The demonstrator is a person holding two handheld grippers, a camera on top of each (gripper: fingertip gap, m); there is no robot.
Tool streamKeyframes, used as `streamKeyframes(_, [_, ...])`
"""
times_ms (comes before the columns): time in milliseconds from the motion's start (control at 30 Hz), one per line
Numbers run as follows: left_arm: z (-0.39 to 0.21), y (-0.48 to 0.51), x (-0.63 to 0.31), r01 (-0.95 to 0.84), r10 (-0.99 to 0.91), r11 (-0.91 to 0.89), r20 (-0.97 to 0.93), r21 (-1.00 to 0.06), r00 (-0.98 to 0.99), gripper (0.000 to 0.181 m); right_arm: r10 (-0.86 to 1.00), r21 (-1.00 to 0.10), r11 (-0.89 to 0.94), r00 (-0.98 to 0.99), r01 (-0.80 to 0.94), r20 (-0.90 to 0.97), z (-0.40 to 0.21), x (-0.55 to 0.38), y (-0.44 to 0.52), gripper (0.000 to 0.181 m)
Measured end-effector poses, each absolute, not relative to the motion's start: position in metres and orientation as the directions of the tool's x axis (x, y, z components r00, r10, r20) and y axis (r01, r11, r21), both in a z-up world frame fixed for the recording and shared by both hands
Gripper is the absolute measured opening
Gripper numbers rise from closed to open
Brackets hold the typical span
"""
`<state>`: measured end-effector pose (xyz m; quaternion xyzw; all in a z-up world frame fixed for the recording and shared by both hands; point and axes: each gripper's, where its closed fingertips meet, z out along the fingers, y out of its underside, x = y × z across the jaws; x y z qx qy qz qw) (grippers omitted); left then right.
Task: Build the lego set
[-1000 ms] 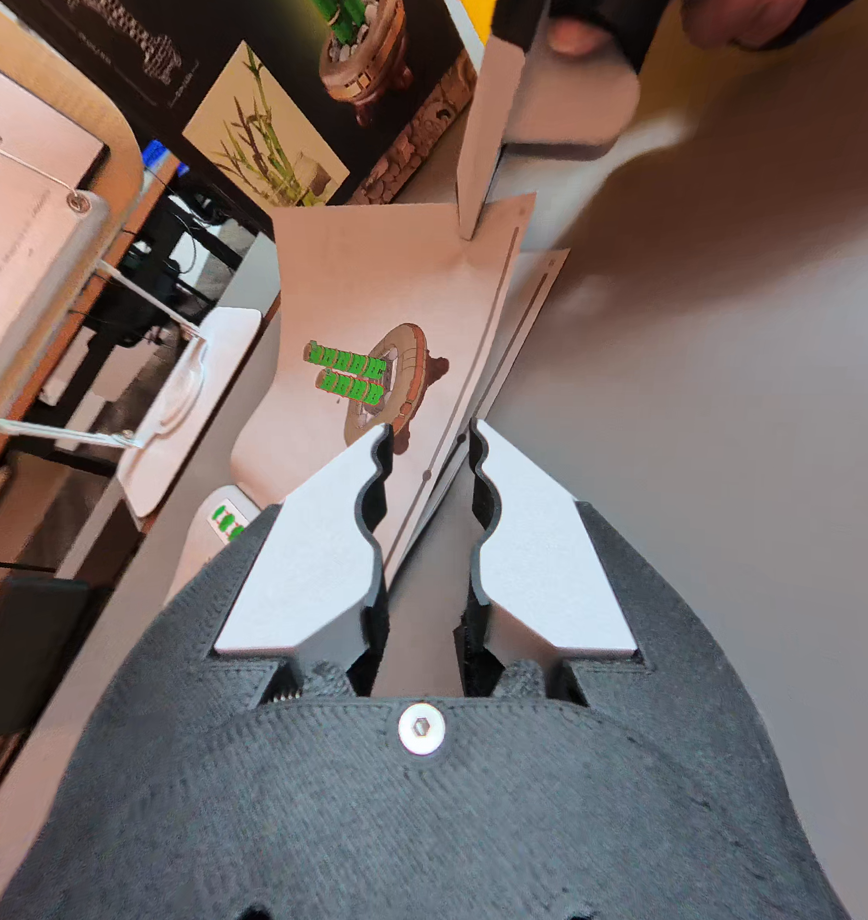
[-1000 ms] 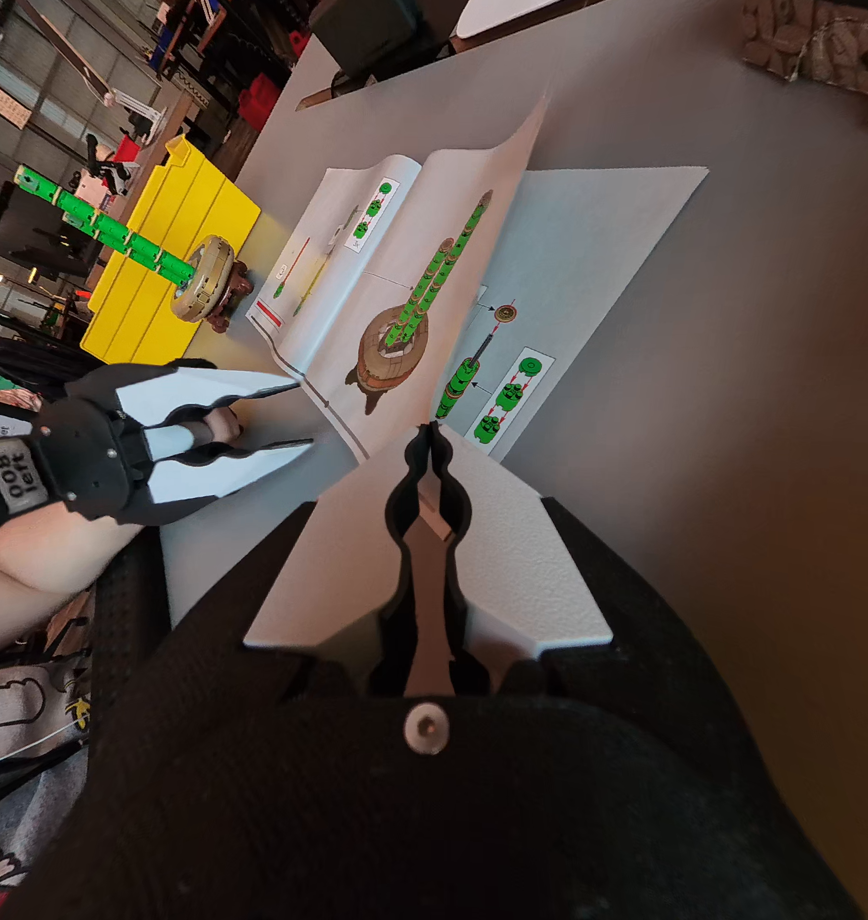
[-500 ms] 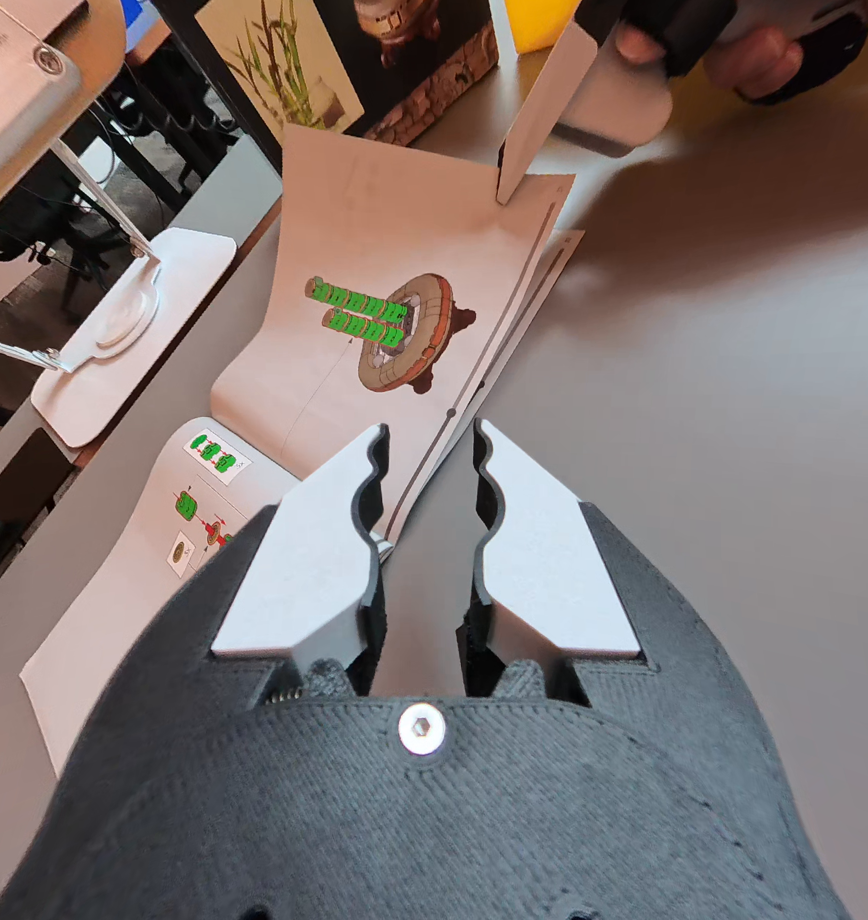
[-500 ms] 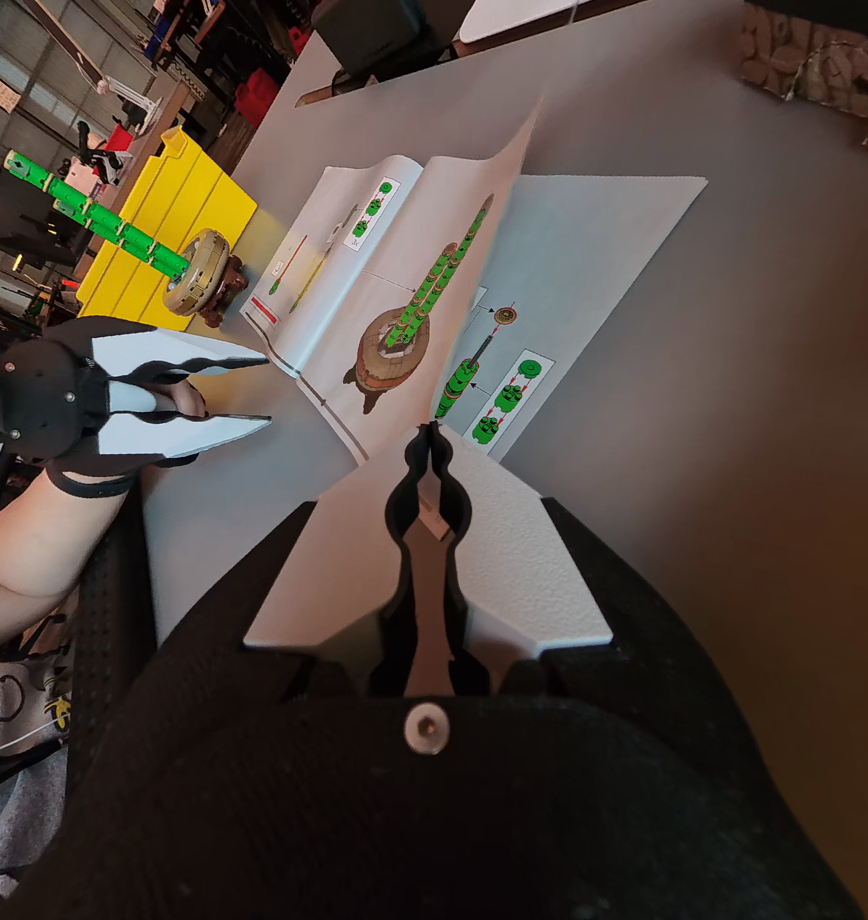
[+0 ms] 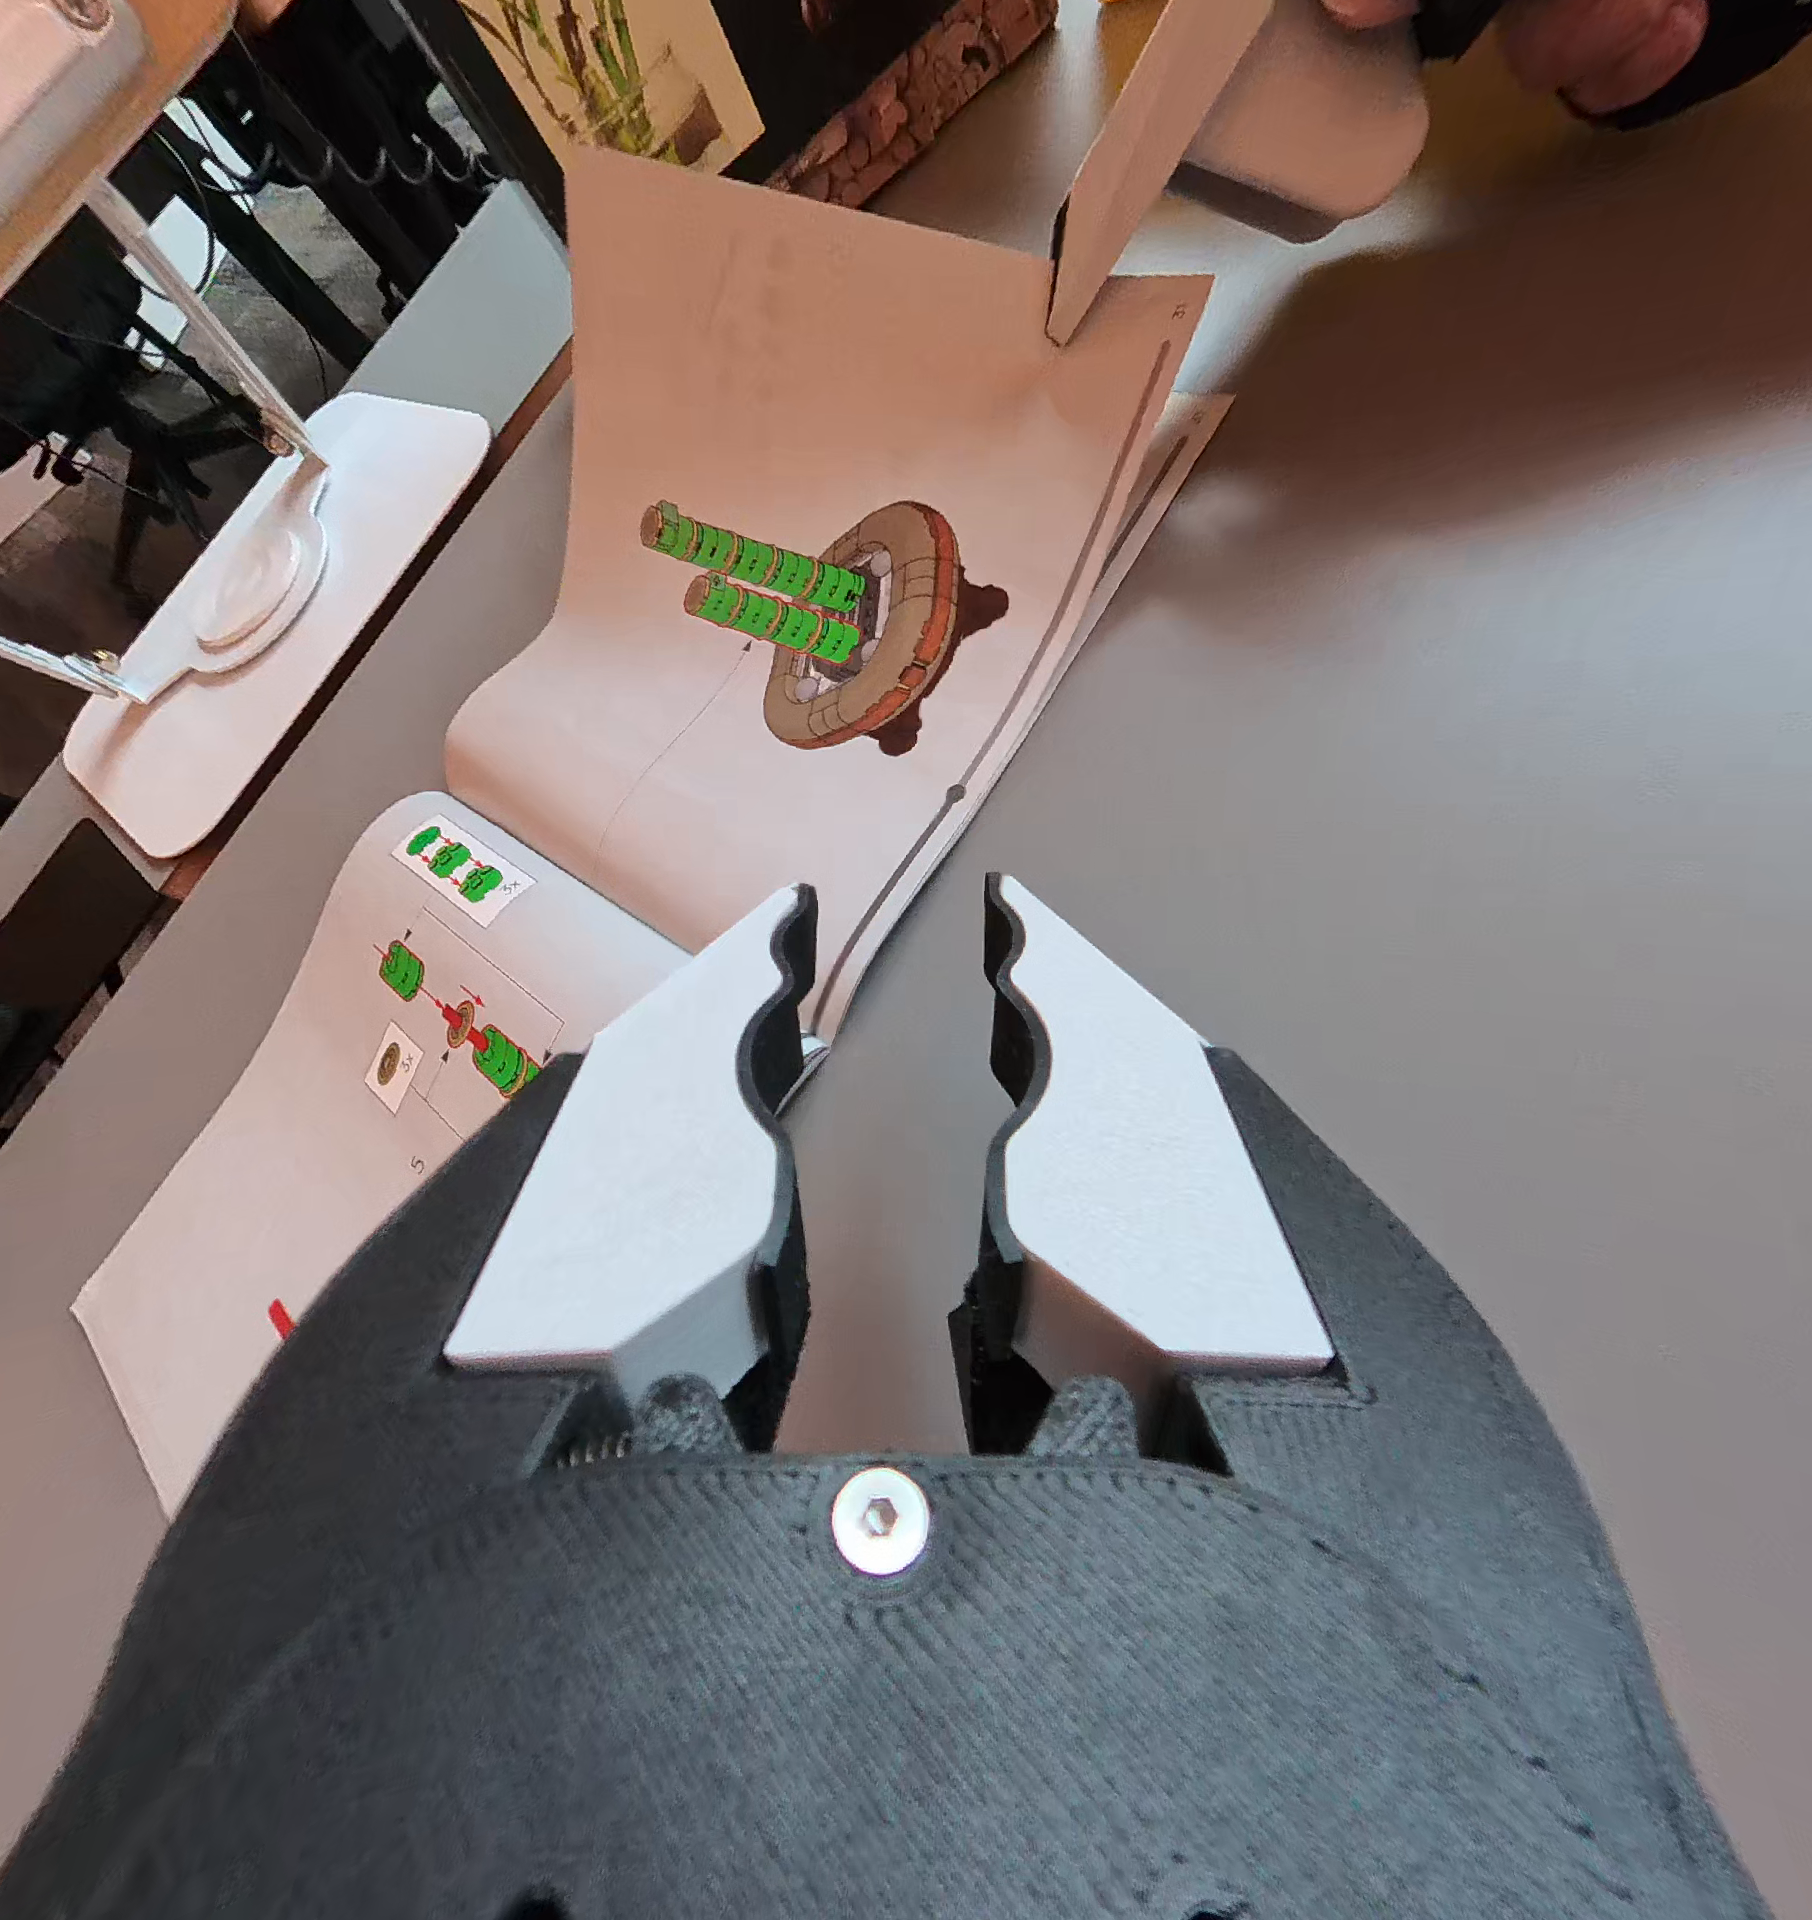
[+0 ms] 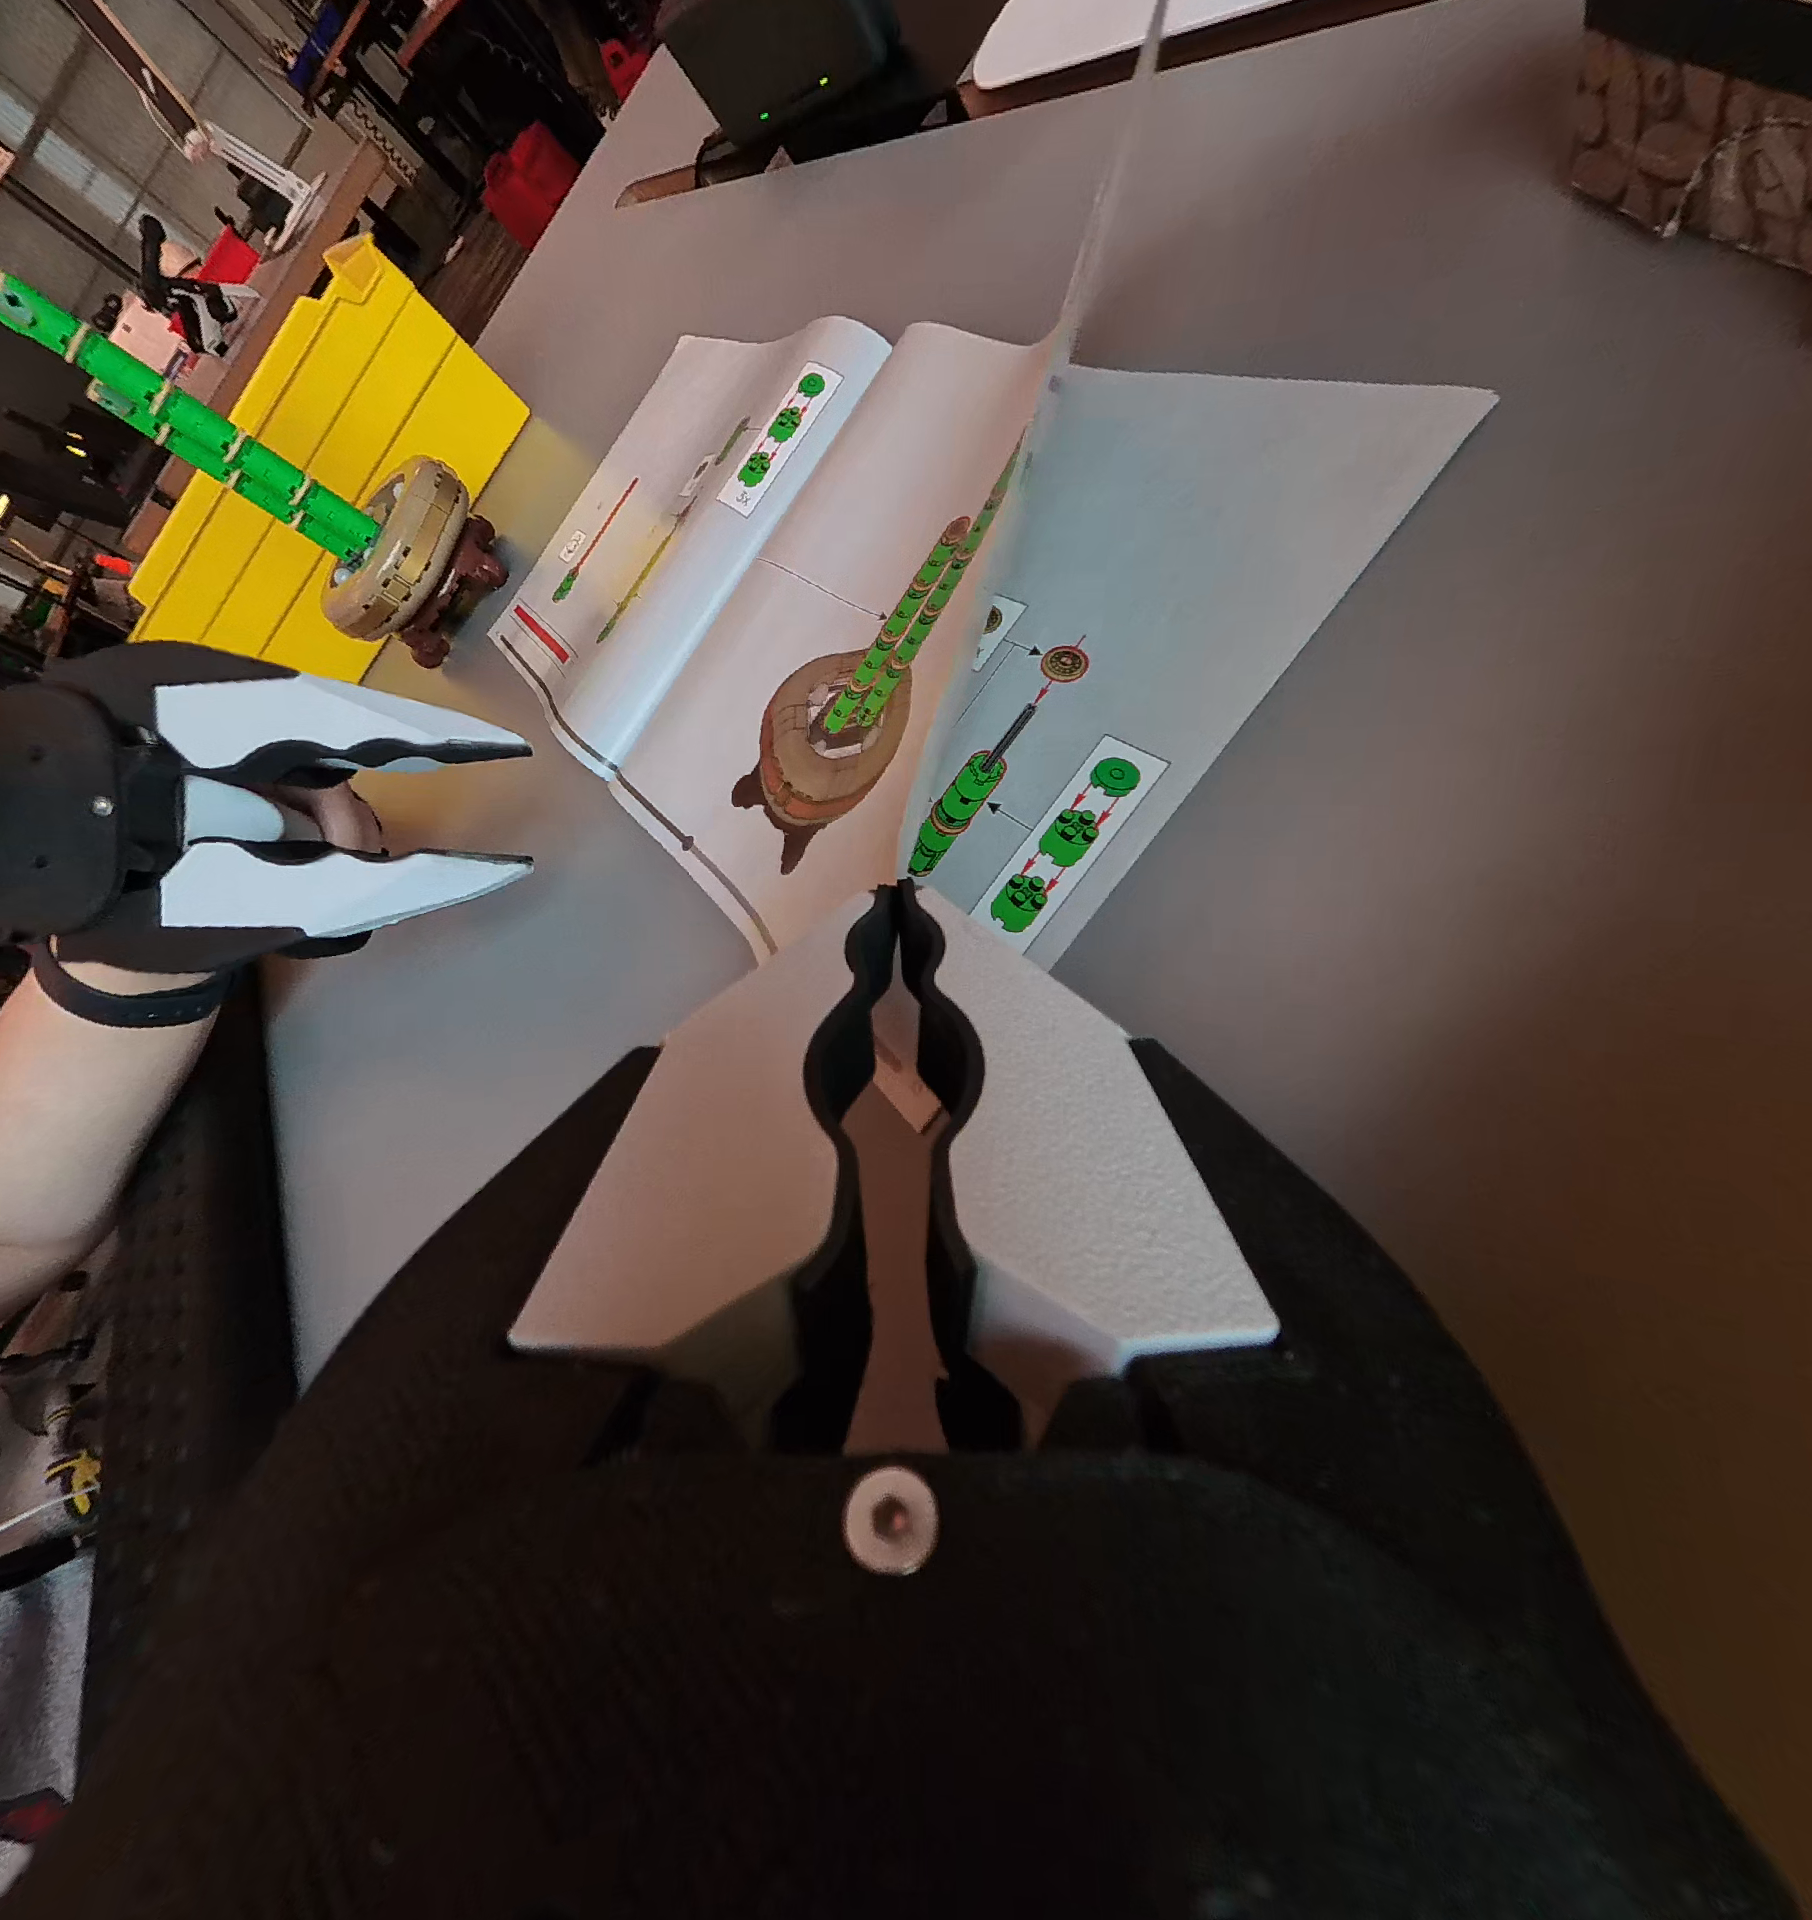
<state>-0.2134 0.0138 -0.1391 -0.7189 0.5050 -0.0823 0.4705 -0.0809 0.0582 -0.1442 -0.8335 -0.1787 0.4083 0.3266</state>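
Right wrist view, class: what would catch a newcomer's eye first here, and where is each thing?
Probably the instruction booklet lying open mid-table, one page lifted upright because the right gripper is shut on its corner. Next, the green bamboo model in its tan pot at far left, in front of a yellow tray. The left gripper hangs open at left, empty.

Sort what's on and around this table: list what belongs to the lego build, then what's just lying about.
Belongs to the build:
instruction booklet, one page pinched by the right gripper
bamboo model
yellow tray
lego box
left gripper, open

Lying about:
white stand base
black device
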Motion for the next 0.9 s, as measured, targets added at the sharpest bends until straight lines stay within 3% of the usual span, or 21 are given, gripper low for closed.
streamKeyframes(433, [-0.134,0.026,-0.226,-0.556,-0.799,-0.127,-0.248,-0.821,0.548,0.028,0.555,-0.698,-0.716,0.616,0.011,-0.559,-0.137,-0.088,0.058,0.0])
streamKeyframes(900, [-0.138,0.021,-0.217,-0.533,-0.821,-0.127,-0.214,-0.836,0.53,0.027,0.549,-0.691,-0.714,0.699,0.108,-0.458,-0.145,-0.091,0.055,0.0])
